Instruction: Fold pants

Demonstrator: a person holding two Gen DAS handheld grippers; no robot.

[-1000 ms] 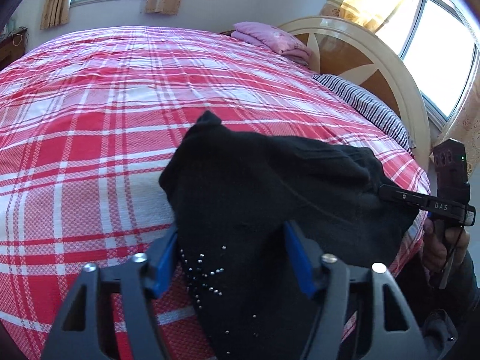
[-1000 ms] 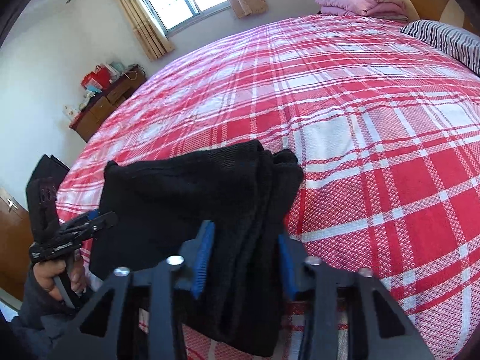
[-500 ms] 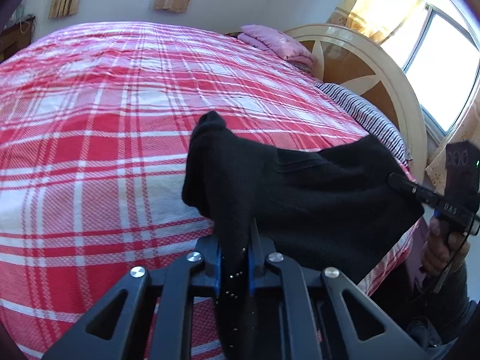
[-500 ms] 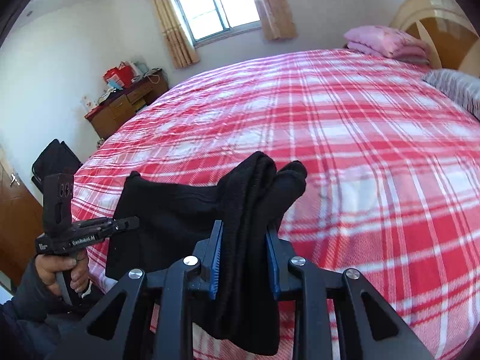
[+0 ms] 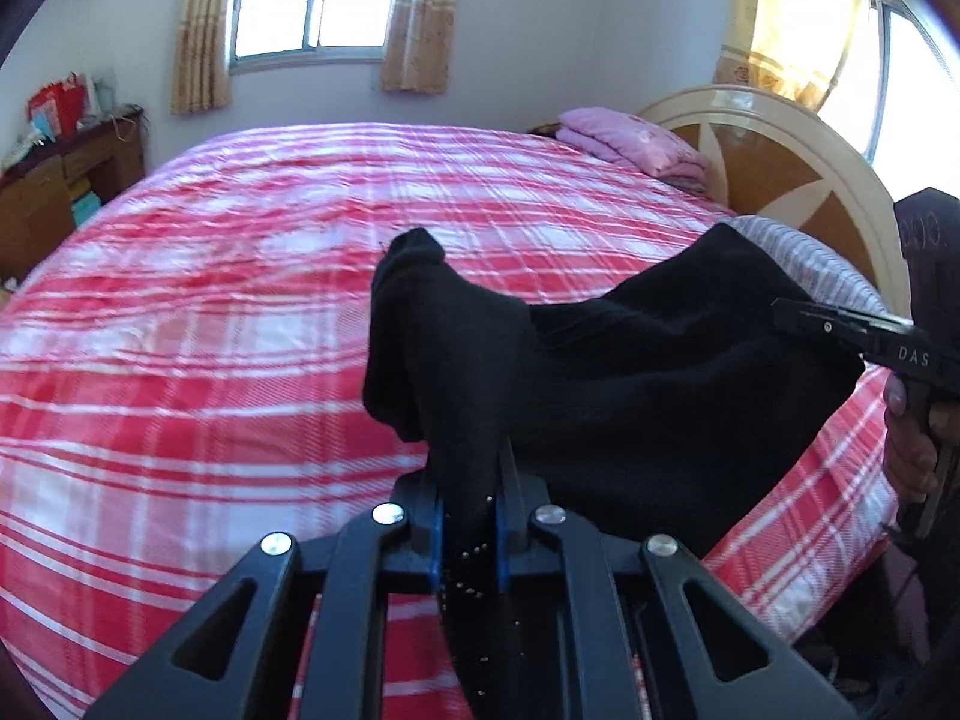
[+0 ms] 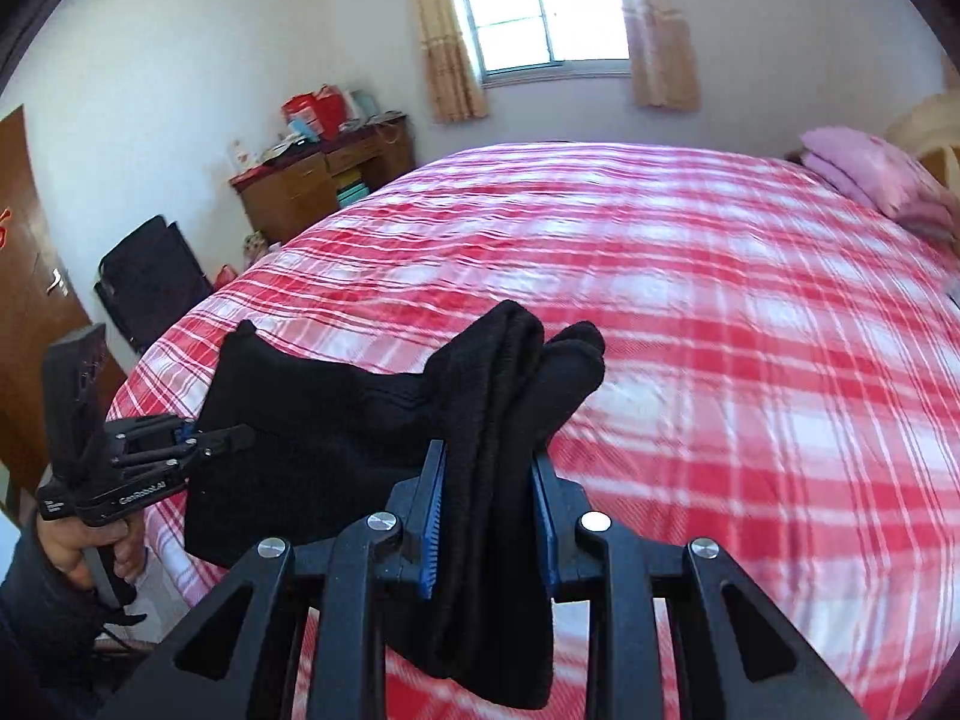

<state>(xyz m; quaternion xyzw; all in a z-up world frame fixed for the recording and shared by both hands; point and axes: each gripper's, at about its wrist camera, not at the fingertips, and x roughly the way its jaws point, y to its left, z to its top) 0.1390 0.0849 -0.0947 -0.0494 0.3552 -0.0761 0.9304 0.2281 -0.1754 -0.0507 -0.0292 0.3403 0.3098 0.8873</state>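
Black knit pants (image 5: 630,372), soft thick fabric with small silver studs near one edge, are held off the bed between both grippers, stretched as a sagging span above the near edge of the mattress. Left gripper (image 5: 468,534): jaws clamped nearly shut on a bunched fold of the pants, blue pads pressing the cloth from both sides, a peak of fabric sticking up past the fingertips and the studded part hanging below. Right gripper (image 6: 487,516): jaws closed on a thicker stack of several fabric layers, so they stand a bit wider; folded ends poke up and forward beyond the blue pads, the rest drapes below. From the right wrist view the left gripper (image 6: 222,438) shows at far left with the person's hand (image 6: 90,552) on its handle, tips buried in the pants edge. From the left wrist view the right gripper (image 5: 798,312) comes in from far right, tips into the cloth, fingers of the other hand (image 5: 912,438) around its grip. Under the pants: bed with red-and-white plaid cover (image 5: 210,330), pink folded blanket (image 5: 636,144) and grey striped pillow (image 5: 804,252) by the cream-and-brown arched headboard (image 5: 786,162). Wooden cluttered desk (image 6: 324,180) against the far wall under the curtained window (image 6: 540,6).
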